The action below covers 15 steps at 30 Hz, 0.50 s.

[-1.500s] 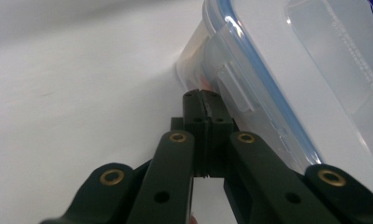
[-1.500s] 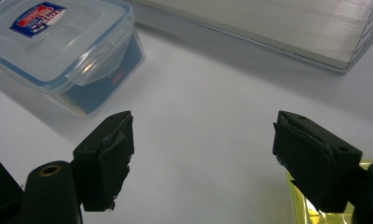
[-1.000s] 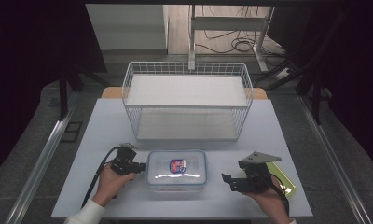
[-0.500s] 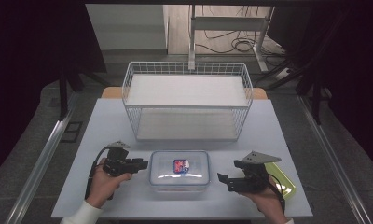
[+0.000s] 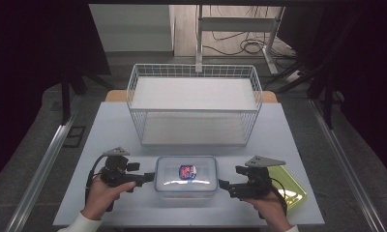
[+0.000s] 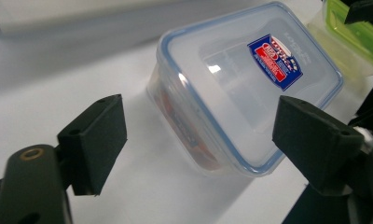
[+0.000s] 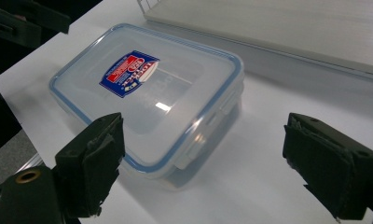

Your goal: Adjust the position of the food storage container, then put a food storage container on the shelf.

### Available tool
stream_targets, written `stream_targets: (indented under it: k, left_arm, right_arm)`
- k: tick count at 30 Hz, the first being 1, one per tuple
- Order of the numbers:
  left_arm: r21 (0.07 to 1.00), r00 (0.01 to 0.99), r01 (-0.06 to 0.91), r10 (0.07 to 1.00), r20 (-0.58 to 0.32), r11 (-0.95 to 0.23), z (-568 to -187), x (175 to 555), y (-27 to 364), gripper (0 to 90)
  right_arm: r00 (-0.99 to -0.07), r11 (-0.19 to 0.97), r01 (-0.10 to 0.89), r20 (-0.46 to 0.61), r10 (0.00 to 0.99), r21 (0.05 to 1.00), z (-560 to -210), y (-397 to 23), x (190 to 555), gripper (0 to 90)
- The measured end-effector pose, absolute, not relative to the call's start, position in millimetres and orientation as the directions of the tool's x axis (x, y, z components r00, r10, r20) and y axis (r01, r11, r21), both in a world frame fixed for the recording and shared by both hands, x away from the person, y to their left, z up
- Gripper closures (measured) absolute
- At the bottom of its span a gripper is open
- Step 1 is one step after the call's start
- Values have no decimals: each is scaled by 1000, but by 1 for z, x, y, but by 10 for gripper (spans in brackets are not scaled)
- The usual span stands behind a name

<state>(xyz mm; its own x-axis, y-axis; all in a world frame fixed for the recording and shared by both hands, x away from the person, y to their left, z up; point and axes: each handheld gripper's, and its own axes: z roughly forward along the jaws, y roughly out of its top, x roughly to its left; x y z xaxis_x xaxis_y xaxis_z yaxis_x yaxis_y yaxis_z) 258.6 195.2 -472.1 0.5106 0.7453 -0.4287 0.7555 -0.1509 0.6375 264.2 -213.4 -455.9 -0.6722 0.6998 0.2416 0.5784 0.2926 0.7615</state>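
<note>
High view: clear lidded food container lies lengthwise along the desk's near edge between left gripper and right gripper, both jaws wide open, the left's just opened.

We see a box of clear, shiny plastic with a smooth lid and a blue rim. A glossy paper sticker sits on top. The basket is thin white metal wire. The table looks smooth and matt white. Our grippers are black matt plastic, and their pads look soft and a bit rough. The green tray is shiny plastic.
</note>
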Motion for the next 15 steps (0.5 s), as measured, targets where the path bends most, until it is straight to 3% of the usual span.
stream_targets:
  k: [15]
  left_arm:
    - [562,453,823,698,-554,-88,-492,269,194,144]
  right_arm:
    - [-679,304,584,248,691,752,-457,-191,264,132]
